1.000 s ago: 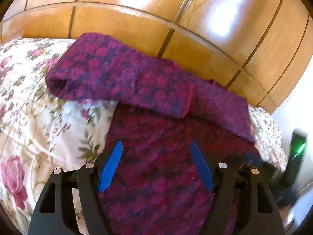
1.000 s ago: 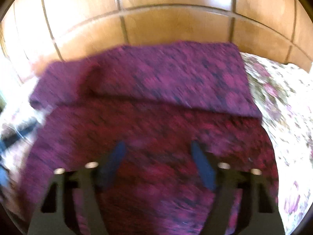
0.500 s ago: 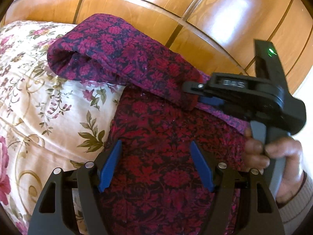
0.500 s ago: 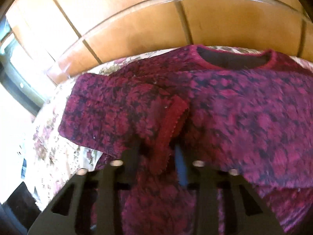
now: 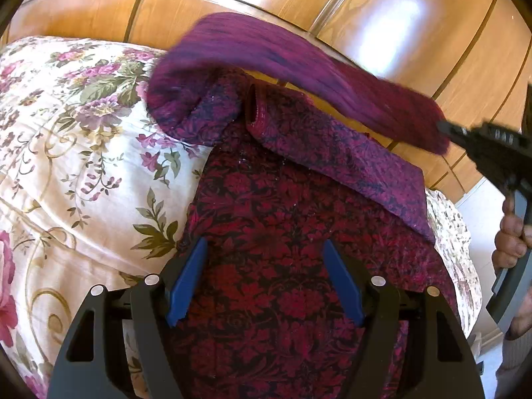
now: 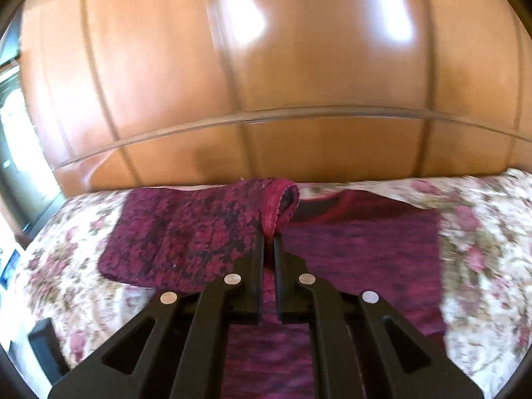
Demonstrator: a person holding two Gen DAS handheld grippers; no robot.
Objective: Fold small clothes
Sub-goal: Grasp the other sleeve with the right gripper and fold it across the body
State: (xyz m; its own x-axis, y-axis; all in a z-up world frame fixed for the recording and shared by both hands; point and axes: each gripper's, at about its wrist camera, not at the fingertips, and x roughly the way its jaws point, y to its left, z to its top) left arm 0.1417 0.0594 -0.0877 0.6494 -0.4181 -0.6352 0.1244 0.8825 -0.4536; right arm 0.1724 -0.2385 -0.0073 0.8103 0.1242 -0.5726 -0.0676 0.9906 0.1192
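In the left wrist view the sweater [image 5: 292,266] lies spread on the floral bedspread [image 5: 66,173], its body running lengthwise away from the camera toward the wooden headboard [image 5: 232,10]; the left gripper [image 5: 262,282] hovers over the near end of that body with its blue pads [image 5: 186,279] standing well apart and nothing between them; beyond it, nearer the headboard, one sleeve [image 5: 299,76] is drawn up off the sweater and stretches, blurred, across to the right gripper [image 5: 445,129], whose dark handle is held by a hand [image 5: 512,236] at the right edge; a second fold of the fabric lies flat under that lifted sleeve. In the right wrist view the right gripper [image 6: 269,239] has just been closing and its jaws now stand together, clamped on the sleeve's ribbed cuff [image 6: 276,209], which loops up above the tips; the sleeve [image 6: 186,232] trails to the left of the gripper, the sweater's body [image 6: 362,256] lies below and to its right, neckline toward the headboard [image 6: 266,66]. Judged from this, the right hand alone has the sleeve, whose long axis runs crosswise to the body; the coming move is likely to lay it across the body, toward the side the left gripper waits over.
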